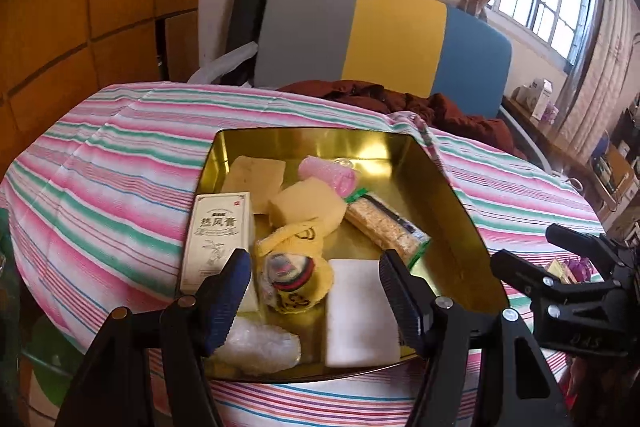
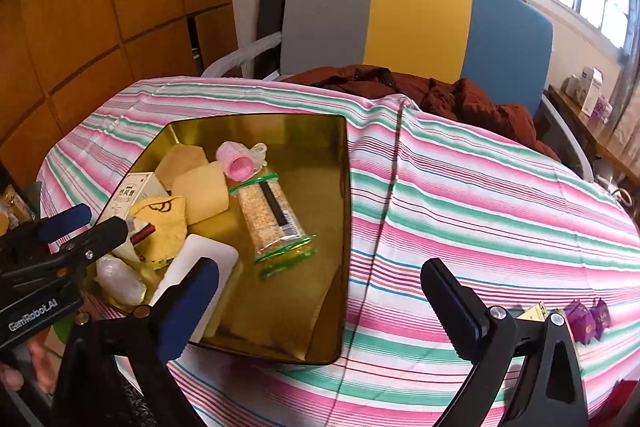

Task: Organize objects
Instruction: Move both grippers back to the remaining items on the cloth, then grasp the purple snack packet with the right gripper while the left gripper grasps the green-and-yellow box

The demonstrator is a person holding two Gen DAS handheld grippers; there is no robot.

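Observation:
A gold tin tray (image 1: 448,187) (image 2: 320,227) sits on the striped tablecloth. It holds a white box with Chinese print (image 1: 220,231) (image 2: 134,193), yellow sponges (image 1: 308,207) (image 2: 200,195), a pink roller (image 1: 326,175) (image 2: 240,163), a cereal bar packet (image 1: 384,227) (image 2: 272,223), a yellow cloth wrapped round a small can (image 1: 292,275), a white block (image 1: 360,311) (image 2: 200,259) and a clear wrapped lump (image 1: 256,347) (image 2: 120,279). My left gripper (image 1: 314,299) hangs open over the tray's near end, holding nothing. Over the tray's right rim my right gripper (image 2: 320,307) is open and empty.
The round table wears a pink, green and white striped cloth (image 2: 480,207). Purple sweet packets (image 2: 588,319) lie at its right near edge. A grey, yellow and blue chair (image 2: 400,19) with a brown garment (image 2: 440,95) stands behind. Wooden panels are at left, a window at right.

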